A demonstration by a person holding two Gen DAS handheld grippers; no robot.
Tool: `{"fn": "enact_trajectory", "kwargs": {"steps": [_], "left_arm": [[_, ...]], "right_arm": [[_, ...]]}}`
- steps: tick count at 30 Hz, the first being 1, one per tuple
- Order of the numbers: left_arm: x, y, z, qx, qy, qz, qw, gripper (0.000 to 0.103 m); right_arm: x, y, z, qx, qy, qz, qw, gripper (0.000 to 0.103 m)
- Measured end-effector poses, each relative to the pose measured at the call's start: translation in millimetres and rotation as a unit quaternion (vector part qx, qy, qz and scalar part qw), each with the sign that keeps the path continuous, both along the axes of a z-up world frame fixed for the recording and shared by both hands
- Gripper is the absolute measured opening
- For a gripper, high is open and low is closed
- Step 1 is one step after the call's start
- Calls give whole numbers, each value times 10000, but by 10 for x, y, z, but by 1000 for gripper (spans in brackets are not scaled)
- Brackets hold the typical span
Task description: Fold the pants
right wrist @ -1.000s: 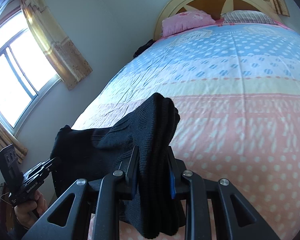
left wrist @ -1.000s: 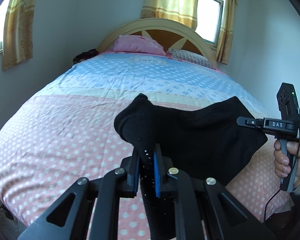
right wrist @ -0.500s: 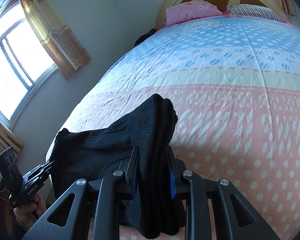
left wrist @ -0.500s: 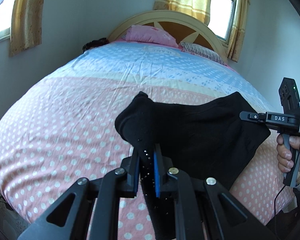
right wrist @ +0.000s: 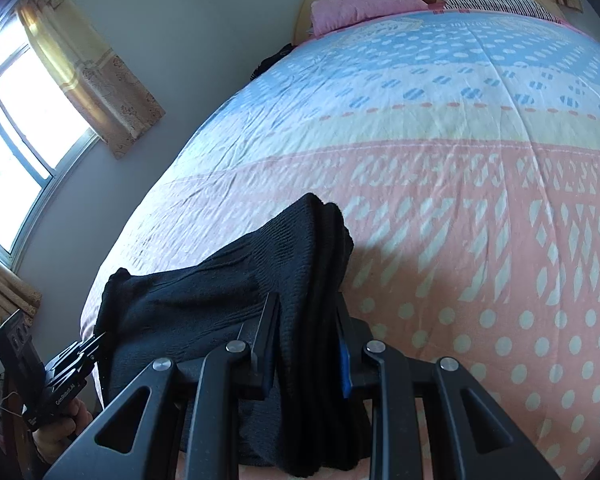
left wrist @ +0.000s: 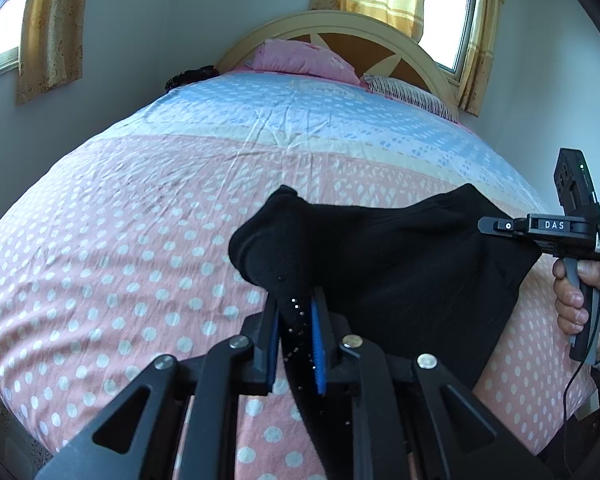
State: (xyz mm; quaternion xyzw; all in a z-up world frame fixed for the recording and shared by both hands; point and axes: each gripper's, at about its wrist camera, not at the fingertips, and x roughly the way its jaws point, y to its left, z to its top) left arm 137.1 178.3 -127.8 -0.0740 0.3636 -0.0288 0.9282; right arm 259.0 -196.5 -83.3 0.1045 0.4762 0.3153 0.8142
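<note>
Both views have tipped downward: the headboard has slid toward 12 o'clock, and more pink dotted bedspread shows beneath the held-up black pants.

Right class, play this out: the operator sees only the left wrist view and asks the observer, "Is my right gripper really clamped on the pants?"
Observer: Yes. In the right wrist view the right gripper is shut on the pants, with a thick bunch of folds filling the gap between its fingers.
Operator: Does fabric hang below that grip?
Observer: It does. It drops past the fingers towards the bottom of the picture.
Operator: How does my left gripper look from there?
Observer: The left gripper sits low on the left, its tip meeting the far corner of the pants, above the bedspread.
</note>
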Motion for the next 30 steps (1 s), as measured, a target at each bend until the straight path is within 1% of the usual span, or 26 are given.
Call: {"fn": "enact_trajectory", "kwargs": {"steps": [3, 5, 6, 7, 8, 9, 10, 11, 13, 14, 16, 20, 21, 23, 26, 29, 30], "left_arm": [[2, -2, -21, 27, 12, -7, 10000, 18], [7, -9, -36, 79, 2, 1, 10000, 23], [7, -15, -50, 122, -2, 19, 9999, 30], [14, -16, -79, 194, 14, 63, 9998, 43], [19, -11, -112, 300, 53, 169, 9994, 50], [17, 2, -136, 353, 65, 253, 9990, 60], [11, 30, -151, 358, 54, 329, 9988, 69], [5, 63, -157, 346, 69, 384, 9986, 71], [-30, 117, -134, 281, 110, 394, 9988, 72], [-62, 129, -110, 304, 115, 380, 9987, 72], [-173, 141, -50, 474, 71, 384, 9981, 72], [-392, 181, 87, 499, -7, 386, 9980, 72], [-437, 186, 127, 492, -48, 379, 9981, 72], [-541, 176, 241, 508, -178, 391, 9978, 72], [-659, 161, 444, 440, -436, 424, 9972, 77], [-760, 140, 664, 339, -733, 486, 9955, 78], [-789, 130, 727, 305, -834, 483, 9949, 80]], "right_arm": [[12, -7, -42, -8, 38, -31, 10000, 25], [26, -6, -73, -68, 44, -57, 10000, 27], [33, 2, -93, -148, 27, -80, 9999, 30], [34, 5, -102, -197, 1, -88, 9998, 32], [34, 1, -103, -212, -18, -100, 9997, 41], [37, -22, -98, -283, -36, -190, 9994, 53], [36, -54, -90, -338, -53, -287, 9990, 57], [35, -96, -79, -350, -67, -377, 9987, 61], [-1, -229, -8, -330, -154, -623, 9974, 62], [-50, -304, 61, -404, -276, -803, 9956, 62], [-149, -395, 189, -574, -497, -1020, 9919, 62], [-486, -528, 466, -562, -812, -1186, 9880, 62], [-546, -535, 513, -564, -857, -1181, 9877, 62], [-791, -525, 660, -621, -1098, -1140, 9854, 62], [-1141, -464, 825, -785, -1499, -1006, 9804, 62], [-1468, -409, 987, -837, -1776, -786, 9774, 62], [-1529, -404, 1026, -835, -1837, -746, 9766, 62]]}}
